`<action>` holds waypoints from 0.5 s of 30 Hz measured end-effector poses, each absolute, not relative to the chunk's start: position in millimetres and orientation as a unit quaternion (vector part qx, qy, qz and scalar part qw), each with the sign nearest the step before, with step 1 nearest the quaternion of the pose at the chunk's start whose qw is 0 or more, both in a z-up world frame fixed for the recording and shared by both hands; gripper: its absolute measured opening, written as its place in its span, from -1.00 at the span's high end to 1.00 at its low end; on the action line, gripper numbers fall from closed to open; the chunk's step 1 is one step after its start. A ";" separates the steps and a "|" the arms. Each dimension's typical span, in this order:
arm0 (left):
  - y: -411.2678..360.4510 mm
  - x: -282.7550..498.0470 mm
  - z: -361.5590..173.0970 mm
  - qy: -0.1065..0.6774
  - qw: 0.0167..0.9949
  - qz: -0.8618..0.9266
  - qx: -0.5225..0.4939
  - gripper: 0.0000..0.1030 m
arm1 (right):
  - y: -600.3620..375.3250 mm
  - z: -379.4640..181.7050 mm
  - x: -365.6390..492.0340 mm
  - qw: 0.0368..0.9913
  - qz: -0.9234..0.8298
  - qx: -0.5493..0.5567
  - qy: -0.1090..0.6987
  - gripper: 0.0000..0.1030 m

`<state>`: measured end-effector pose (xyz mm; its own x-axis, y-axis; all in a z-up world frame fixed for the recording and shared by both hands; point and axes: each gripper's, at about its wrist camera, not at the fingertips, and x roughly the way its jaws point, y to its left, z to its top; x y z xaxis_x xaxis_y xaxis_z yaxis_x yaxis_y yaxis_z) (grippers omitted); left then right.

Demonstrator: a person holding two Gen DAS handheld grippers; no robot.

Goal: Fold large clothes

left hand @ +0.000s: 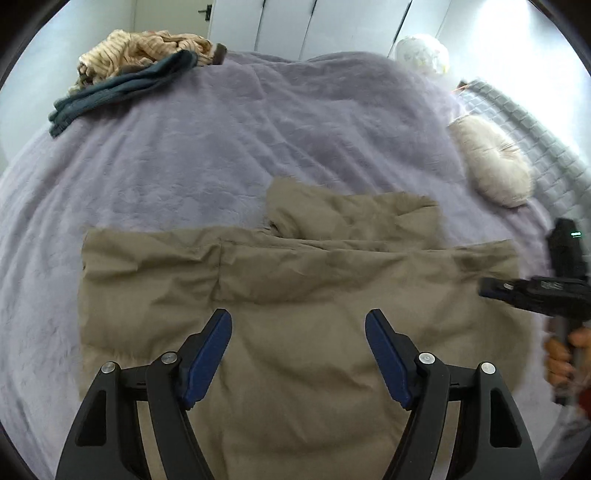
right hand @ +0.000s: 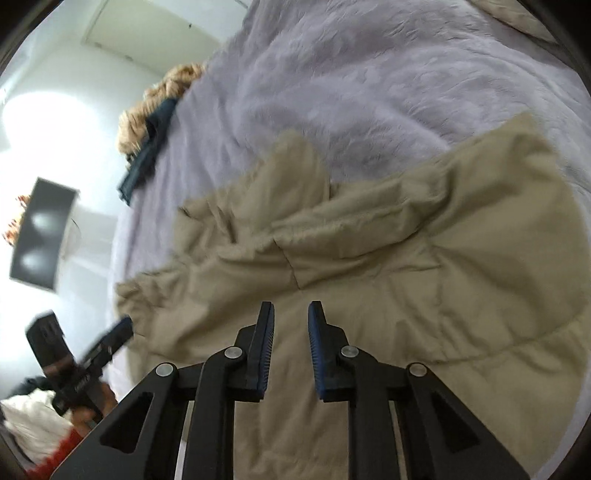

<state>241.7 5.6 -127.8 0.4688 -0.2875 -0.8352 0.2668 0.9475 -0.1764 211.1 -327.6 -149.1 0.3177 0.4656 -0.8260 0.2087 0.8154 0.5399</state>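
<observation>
A large khaki padded garment (left hand: 295,266) lies partly folded on the lilac fleece blanket (left hand: 207,147) of a bed, with one flap doubled over at its far edge. My left gripper (left hand: 298,315) hovers over the garment's near half, jaws wide apart and nothing between them. At the garment's right edge is my right gripper (left hand: 493,288), held by a hand. In the right wrist view the same garment (right hand: 388,258) fills the middle. There my right gripper (right hand: 291,306) shows a narrow gap with no cloth in it, and the left gripper (right hand: 122,326) sits at the garment's left edge.
A heap of striped beige clothes (left hand: 147,48) and a dark teal garment (left hand: 110,94) lie at the bed's far left. A cream cushion (left hand: 491,166) and a grey quilted surface (left hand: 535,122) are at the right. White cupboard doors (left hand: 332,22) stand behind the bed.
</observation>
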 end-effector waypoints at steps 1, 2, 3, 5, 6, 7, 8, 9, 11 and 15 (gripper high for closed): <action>5.0 249.6 -137.8 0.489 0.861 -0.139 0.002 -0.48 | -325.2 -157.3 214.6 0.760 0.078 0.282 0.580 0.60; 7.6 258.1 -148.0 0.492 0.862 -0.119 0.004 -0.48 | -324.3 -166.0 219.6 0.763 0.071 0.274 0.581 0.65; 12.2 264.9 -155.9 0.496 0.862 -0.105 0.000 -0.48 | -324.4 -170.7 223.2 0.766 0.064 0.268 0.580 0.78; 25.5 278.5 -171.9 0.506 0.858 -0.091 -0.010 -0.46 | -331.8 -177.5 229.1 0.770 0.052 0.265 0.578 0.83; 29.1 282.2 -174.9 0.507 0.858 -0.088 -0.010 -0.46 | -339.3 -176.2 229.6 0.772 0.043 0.268 0.575 0.83; 32.9 284.2 -174.7 0.505 0.859 -0.085 -0.006 -0.46 | -345.9 -172.7 229.1 0.775 0.031 0.264 0.573 0.83; 35.1 284.7 -173.0 0.503 0.860 -0.083 -0.001 -0.46 | -356.8 -167.5 225.2 0.781 0.013 0.253 0.571 0.83; 38.6 284.0 -168.8 0.499 0.863 -0.080 0.005 -0.46 | -366.5 -163.1 224.0 0.785 0.003 0.246 0.569 0.83; 45.9 282.3 -162.9 0.490 0.869 -0.073 0.012 -0.46 | -387.1 -156.3 215.7 0.791 -0.023 0.231 0.566 0.83; 65.9 291.0 -168.8 0.497 0.866 -0.047 0.008 -0.46 | -416.9 -158.3 216.2 0.789 -0.055 0.236 0.565 0.83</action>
<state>291.0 65.9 -168.8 0.5009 -0.0738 -0.8624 0.0895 0.9954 -0.0332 216.2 -416.9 -158.3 0.3555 0.1798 -0.9172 0.3541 0.8823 0.3102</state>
